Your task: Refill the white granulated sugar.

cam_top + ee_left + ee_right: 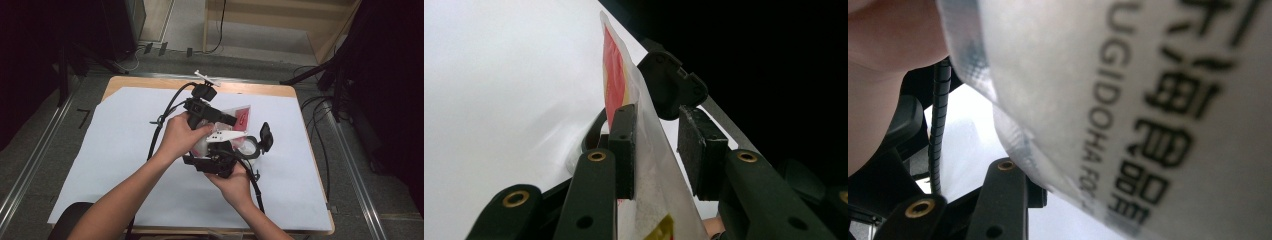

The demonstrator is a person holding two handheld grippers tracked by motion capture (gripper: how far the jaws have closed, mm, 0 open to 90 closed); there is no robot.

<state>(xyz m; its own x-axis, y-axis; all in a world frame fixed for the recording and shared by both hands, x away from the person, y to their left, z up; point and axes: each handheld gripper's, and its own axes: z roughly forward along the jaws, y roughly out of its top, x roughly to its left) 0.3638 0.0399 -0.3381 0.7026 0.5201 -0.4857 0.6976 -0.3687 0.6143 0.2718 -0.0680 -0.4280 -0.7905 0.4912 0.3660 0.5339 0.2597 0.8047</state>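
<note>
A clear plastic packet (239,120) w/ a red-and-white printed face is held up above the middle of the table (280,91), over the white sheet (115,145) that covers most of the top. The packet is seen between the two hands, approx. centre of the high view, its red corner sticking out to the right of the left tongs (227,120).

Left tongs: gripped in the left hand (181,136), pointed toward the right side of the table. In the left gripper view the packet (644,150) is seen edge-on btw. the two pads; the left pad (624,150) is laid against the film, while the right pad (699,150) stands apart from it w/ a gap visible. So the jaws are set fairly narrow around the packet but not clamped on it.

Right tongs (220,162): carried in the right hand (235,185), just below and beside the left tongs, the two tools nearly touching. In the right gripper view the packet (1148,100) is seen very close to the lens, w/ black printed characters on white film; one black jaw is seen beneath its lower edge, the other is covered. Whether the film is pinched there can't be told.

Black cables (160,125) are trailed from both tools across the sheet.
</note>
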